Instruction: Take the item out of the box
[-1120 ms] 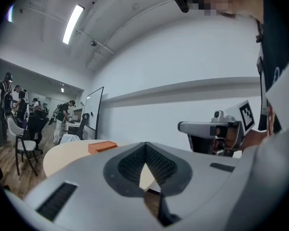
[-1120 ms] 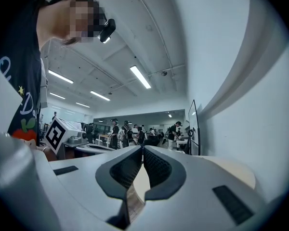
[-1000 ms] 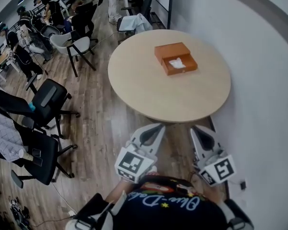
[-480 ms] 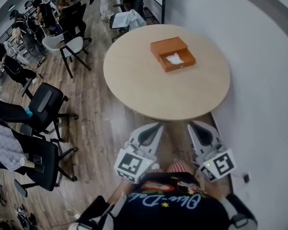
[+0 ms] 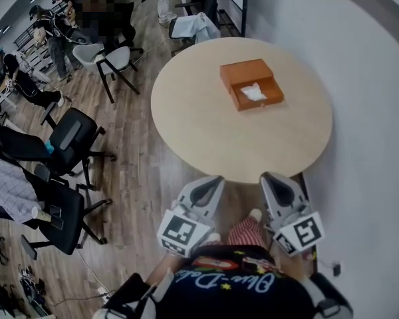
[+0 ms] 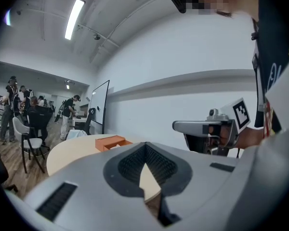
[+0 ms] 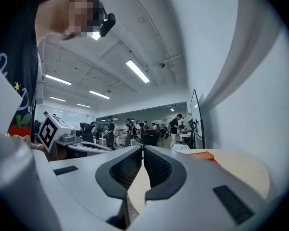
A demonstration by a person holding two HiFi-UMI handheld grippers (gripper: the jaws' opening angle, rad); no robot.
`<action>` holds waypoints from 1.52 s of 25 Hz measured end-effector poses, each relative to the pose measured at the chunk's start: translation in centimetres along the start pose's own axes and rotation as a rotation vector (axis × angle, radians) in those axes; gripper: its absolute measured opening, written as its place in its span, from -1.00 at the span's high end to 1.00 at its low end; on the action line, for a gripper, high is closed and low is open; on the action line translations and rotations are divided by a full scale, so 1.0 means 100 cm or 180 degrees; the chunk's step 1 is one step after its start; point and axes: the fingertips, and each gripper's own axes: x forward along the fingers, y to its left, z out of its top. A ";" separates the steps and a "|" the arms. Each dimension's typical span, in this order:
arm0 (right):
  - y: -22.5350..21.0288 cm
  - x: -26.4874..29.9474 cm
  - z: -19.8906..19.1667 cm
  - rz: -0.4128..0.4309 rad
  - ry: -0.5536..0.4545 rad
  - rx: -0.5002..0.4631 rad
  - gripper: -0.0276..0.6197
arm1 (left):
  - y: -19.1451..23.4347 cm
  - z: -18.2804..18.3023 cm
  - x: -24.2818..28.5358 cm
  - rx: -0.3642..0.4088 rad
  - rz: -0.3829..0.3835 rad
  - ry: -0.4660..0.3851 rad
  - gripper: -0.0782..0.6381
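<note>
An orange box (image 5: 251,83) lies on the far half of a round wooden table (image 5: 206,121); its open front part holds a crumpled white item (image 5: 255,93). Both grippers hang low in front of the person's body, short of the table's near edge and far from the box. The left gripper (image 5: 213,182) is shut with nothing in it, its tips meeting (image 6: 145,146). The right gripper (image 5: 274,179) is likewise shut and empty (image 7: 143,148). The box (image 6: 111,142) shows small and distant in the left gripper view, and its orange edge (image 7: 202,154) in the right gripper view.
Black office chairs (image 5: 68,138) stand on the wood floor at the left. A white chair (image 5: 110,60) and a chair draped with cloth (image 5: 194,26) stand beyond the table. A white wall (image 5: 366,111) runs close along the right. Several people are at the far back.
The table and box have shifted a little to the right in the head view. A striped trouser leg now shows between the grippers. Both grippers stay shut and low.
</note>
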 end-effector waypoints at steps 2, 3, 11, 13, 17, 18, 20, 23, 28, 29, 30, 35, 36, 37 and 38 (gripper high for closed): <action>-0.012 0.007 0.004 0.0066 -0.0018 -0.0012 0.93 | 0.003 0.004 0.011 0.0026 0.0041 0.0002 0.82; -0.018 0.010 0.004 0.0105 -0.0024 -0.0017 0.93 | 0.004 0.008 0.017 0.0013 0.0067 -0.0005 0.82; -0.072 0.024 0.009 0.0288 -0.0067 -0.0029 0.92 | 0.010 0.023 0.066 0.0143 0.0235 0.0073 0.82; -0.085 0.028 0.010 0.0319 -0.0074 -0.0024 0.93 | 0.009 0.028 0.078 0.0110 0.0259 0.0067 0.82; -0.113 0.033 0.007 0.0387 -0.0089 0.0005 0.92 | 0.008 0.033 0.106 0.0219 0.0299 0.0117 0.82; -0.120 0.034 0.006 0.0400 -0.0080 -0.0005 0.92 | 0.008 0.035 0.113 0.0248 0.0313 0.0122 0.82; -0.134 0.035 0.003 0.0428 -0.0063 -0.0020 0.92 | 0.007 0.036 0.126 0.0261 0.0351 0.0127 0.82; -0.152 0.035 0.001 0.0455 -0.0047 0.0014 0.92 | 0.005 0.036 0.141 0.0254 0.0405 0.0153 0.82; -0.177 0.036 -0.005 0.0551 -0.0020 0.0120 0.92 | 0.006 0.032 0.168 0.0228 0.0521 0.0190 0.82; -0.182 0.036 -0.007 0.0567 -0.0011 0.0123 0.92 | 0.006 0.031 0.173 0.0261 0.0533 0.0208 0.82; -0.187 0.035 -0.009 0.0577 0.0019 0.0153 0.92 | 0.005 0.031 0.178 0.0279 0.0547 0.0217 0.82; -0.206 0.035 -0.011 0.0604 0.0062 0.0187 0.92 | 0.000 0.034 0.194 0.0245 0.0603 0.0223 0.82; -0.207 0.035 -0.010 0.0614 0.0051 0.0185 0.92 | 0.001 0.035 0.194 0.0256 0.0610 0.0231 0.82; -0.209 0.036 -0.010 0.0623 0.0043 0.0182 0.92 | 0.001 0.036 0.195 0.0264 0.0616 0.0238 0.82; -0.210 0.037 -0.010 0.0629 0.0039 0.0183 0.92 | 0.002 0.038 0.195 0.0247 0.0628 0.0233 0.82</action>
